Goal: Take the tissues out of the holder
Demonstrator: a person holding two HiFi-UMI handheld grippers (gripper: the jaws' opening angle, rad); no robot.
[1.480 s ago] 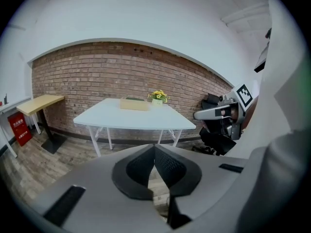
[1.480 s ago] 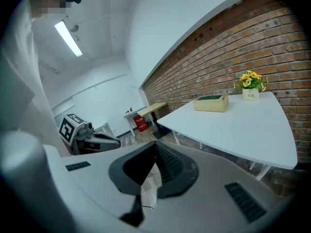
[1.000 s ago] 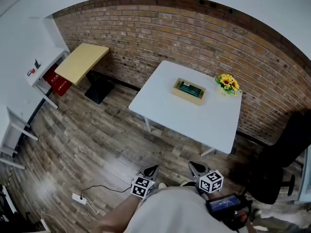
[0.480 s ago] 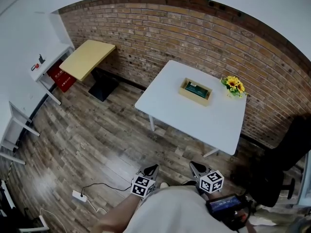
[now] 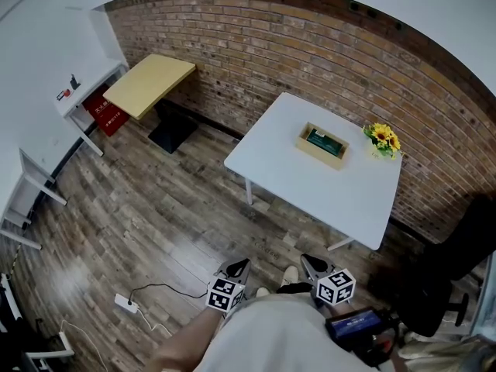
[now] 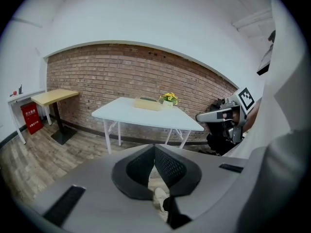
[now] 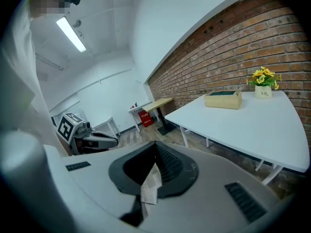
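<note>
Standing well apart from both grippers, the holder (image 5: 323, 147) rests on the white table (image 5: 341, 200) near yellow flowers (image 5: 385, 139). Only the head view shows the green tissues (image 5: 325, 139) inside. The left gripper (image 5: 238, 268) and right gripper (image 5: 311, 263) have jaws together, empty. A black chair (image 5: 457, 254) is cut off.

We see open floor (image 5: 155, 208) up to the counter (image 5: 333, 196); its near half is bare, while the holder (image 5: 318, 154) and flowers (image 5: 385, 138) stand toward the brick wall (image 5: 271, 45).
</note>
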